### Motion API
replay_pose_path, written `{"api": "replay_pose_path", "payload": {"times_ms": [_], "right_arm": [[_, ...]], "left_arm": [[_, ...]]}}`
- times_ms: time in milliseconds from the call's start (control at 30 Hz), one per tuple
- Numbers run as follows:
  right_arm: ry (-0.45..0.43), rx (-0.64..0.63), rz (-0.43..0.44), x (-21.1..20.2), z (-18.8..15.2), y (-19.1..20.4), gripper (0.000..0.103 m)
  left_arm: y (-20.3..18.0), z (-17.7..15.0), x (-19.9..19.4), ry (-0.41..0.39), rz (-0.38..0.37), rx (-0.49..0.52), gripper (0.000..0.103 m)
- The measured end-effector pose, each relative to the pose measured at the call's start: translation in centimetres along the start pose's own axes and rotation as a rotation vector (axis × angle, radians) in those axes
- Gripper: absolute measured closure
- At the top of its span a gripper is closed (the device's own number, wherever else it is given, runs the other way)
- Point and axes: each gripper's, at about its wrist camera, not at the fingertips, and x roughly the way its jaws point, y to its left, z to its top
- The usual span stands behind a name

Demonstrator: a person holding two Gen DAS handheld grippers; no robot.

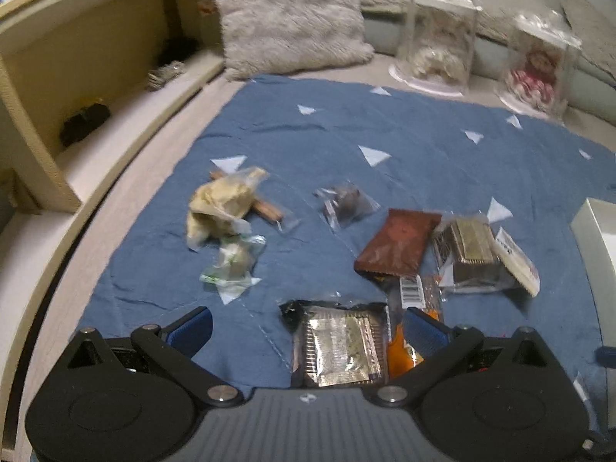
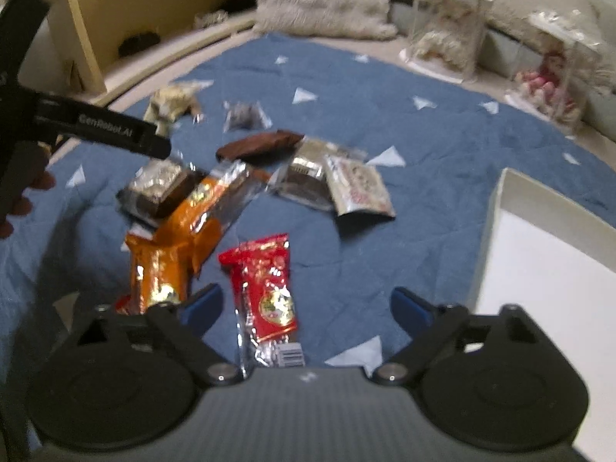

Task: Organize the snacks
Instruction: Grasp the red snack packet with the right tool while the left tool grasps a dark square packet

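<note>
Several wrapped snacks lie on a blue cloth (image 1: 385, 134). My left gripper (image 1: 306, 325) is open above a dark foil-topped cake pack (image 1: 338, 344), with an orange wrapper (image 1: 400, 354) beside its right finger. Farther off lie a brown pack (image 1: 396, 242), another foil cake pack (image 1: 471, 254), a small dark sweet (image 1: 344, 204) and pale sweets (image 1: 223, 200). My right gripper (image 2: 306, 304) is open above a red snack bar (image 2: 267, 288). The orange wrapper (image 2: 181, 238) lies to its left. The left gripper's body (image 2: 104, 131) shows at upper left.
A white box (image 2: 539, 269) stands open at the right, also in the left wrist view (image 1: 596, 242). A furry cushion (image 1: 288, 15) and two clear doll cases (image 1: 439, 38) stand at the back. A wooden shelf (image 1: 77, 77) runs along the left.
</note>
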Motion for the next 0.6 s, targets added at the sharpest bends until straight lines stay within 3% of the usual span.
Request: {"api": "replay_pose_path", "payload": {"times_ms": [200,367,433,600], "right_arm": [[0.095,-0.032,0.065,1.8,0.0,0.3,0.022],[0.119,-0.074,0.052,2.5,0.1,1.0,0.026],[0.115,-0.088,0.045,2.5,0.2,1.2,0.032],[0.137,-0.078,0.059,2.8,0.3,0.8,0.047]], "left_arm": [[0.1,0.0,1.3,0.060,-0.003,0.016,0.000],[0.3,0.0,2.2,0.099,0.024,0.038,0.000],[0.2,0.1,2.3,0.099,0.011,0.041,0.013],[-1.1,0.1,2.5,0.118,-0.024,0.094,0.027]]}}
